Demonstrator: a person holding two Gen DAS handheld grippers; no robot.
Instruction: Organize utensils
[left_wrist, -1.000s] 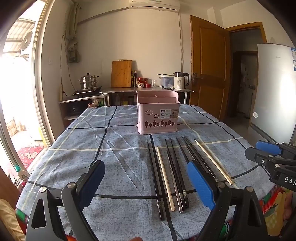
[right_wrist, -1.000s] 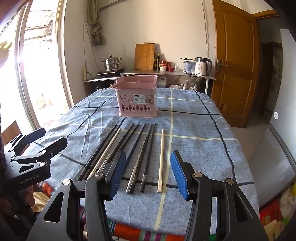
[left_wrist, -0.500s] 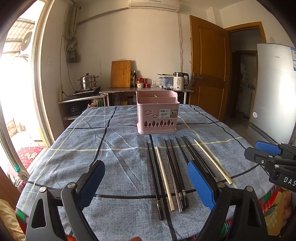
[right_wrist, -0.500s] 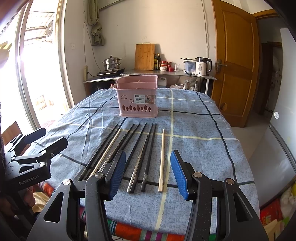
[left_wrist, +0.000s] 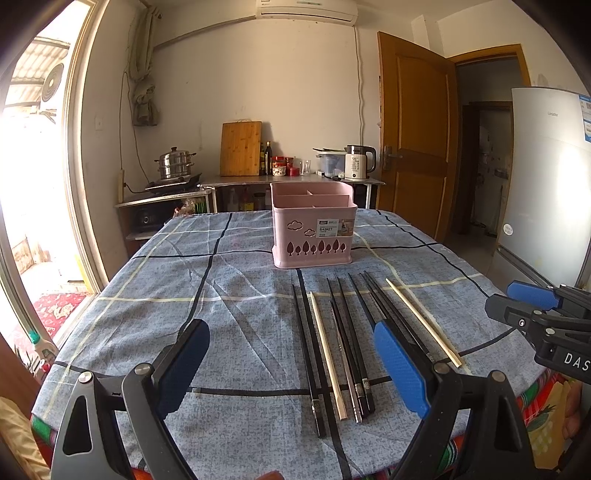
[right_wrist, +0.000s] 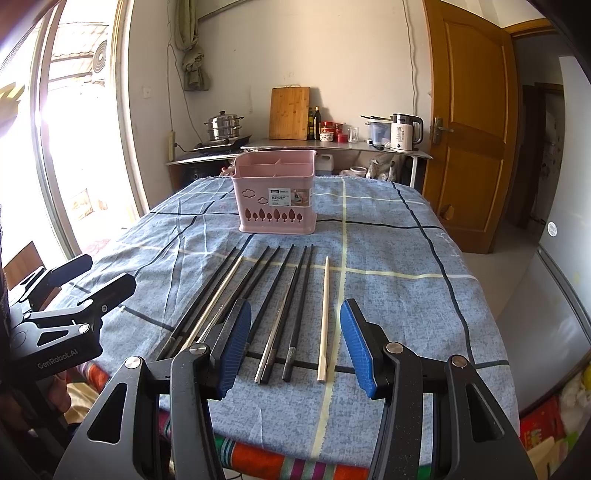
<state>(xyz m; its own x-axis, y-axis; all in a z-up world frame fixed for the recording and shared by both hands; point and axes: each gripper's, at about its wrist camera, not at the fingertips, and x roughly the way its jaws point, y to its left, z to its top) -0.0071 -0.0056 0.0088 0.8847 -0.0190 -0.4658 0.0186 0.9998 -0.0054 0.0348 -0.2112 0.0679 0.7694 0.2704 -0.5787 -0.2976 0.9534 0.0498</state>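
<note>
Though slim, glossy black chopsticks (right_wrist: 275, 291)

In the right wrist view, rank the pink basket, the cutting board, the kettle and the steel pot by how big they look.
1. Pink basket, nearest.
2. Cutting board.
3. Steel pot and kettle: alike, not ranked.

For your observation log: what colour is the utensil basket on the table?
The basket is pale pink, clearest in the right wrist view.

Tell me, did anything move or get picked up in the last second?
Nothing visibly changed. Both the left gripper and the right gripper hang open over the chopsticks, which lie untouched before the pink basket.
</note>
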